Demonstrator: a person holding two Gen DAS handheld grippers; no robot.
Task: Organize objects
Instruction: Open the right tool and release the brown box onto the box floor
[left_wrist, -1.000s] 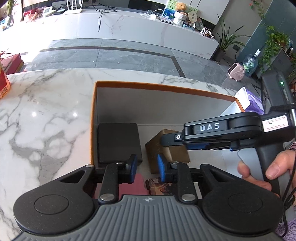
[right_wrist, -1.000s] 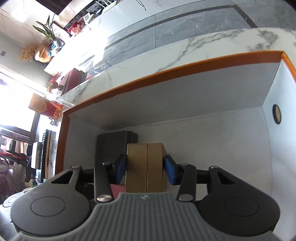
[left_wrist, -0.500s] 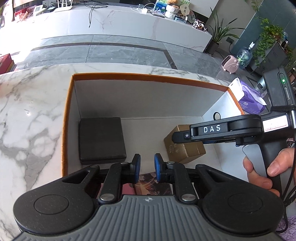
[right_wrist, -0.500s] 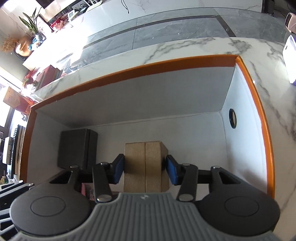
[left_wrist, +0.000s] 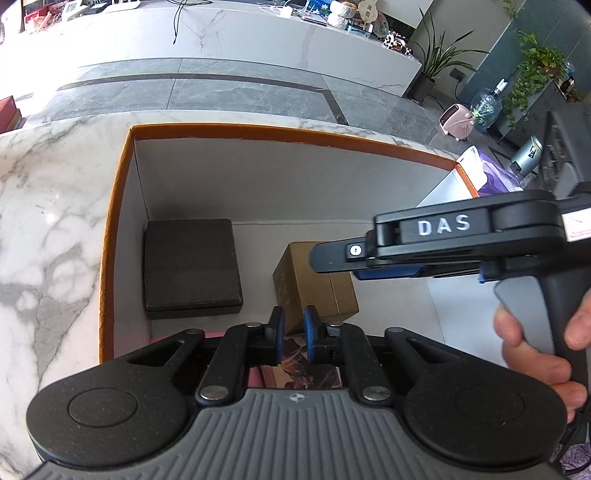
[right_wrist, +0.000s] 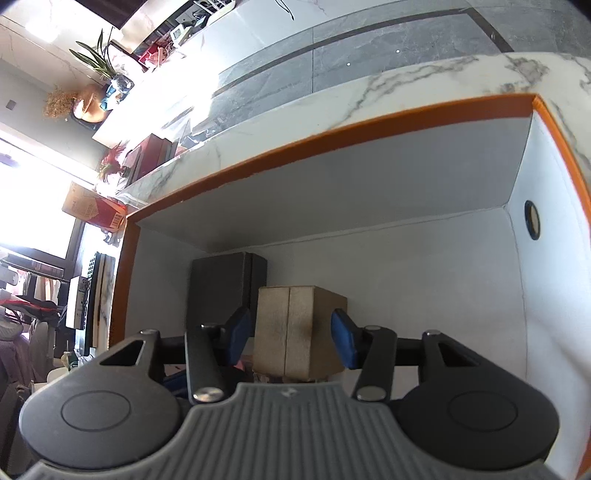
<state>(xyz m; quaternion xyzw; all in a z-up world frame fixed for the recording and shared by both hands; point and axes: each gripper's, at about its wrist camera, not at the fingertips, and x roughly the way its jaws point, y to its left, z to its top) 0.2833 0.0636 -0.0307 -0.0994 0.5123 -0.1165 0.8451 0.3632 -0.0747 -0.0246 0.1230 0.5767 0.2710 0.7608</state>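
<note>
A large orange-rimmed box (left_wrist: 122, 206) with a white inside sits on the marble counter. In it lie a flat black box (left_wrist: 190, 267) at the left and a brown cardboard box (left_wrist: 314, 288) beside it. My right gripper (right_wrist: 291, 336) is open, its blue pads standing apart on either side of the brown box (right_wrist: 291, 328); it also shows from the side in the left wrist view (left_wrist: 388, 266). My left gripper (left_wrist: 291, 336) is nearly closed and empty, above a picture card (left_wrist: 299, 369) and a pink item on the box floor.
The orange box has a round hole (right_wrist: 532, 219) in its right wall. A purple and white pack (left_wrist: 487, 173) stands past the box's right side. A red carton (right_wrist: 96, 212) sits on the counter to the far left.
My right gripper's pads have spread away from the brown box, which now sits on the box floor. My left gripper stays nearly closed and has shifted a little.
</note>
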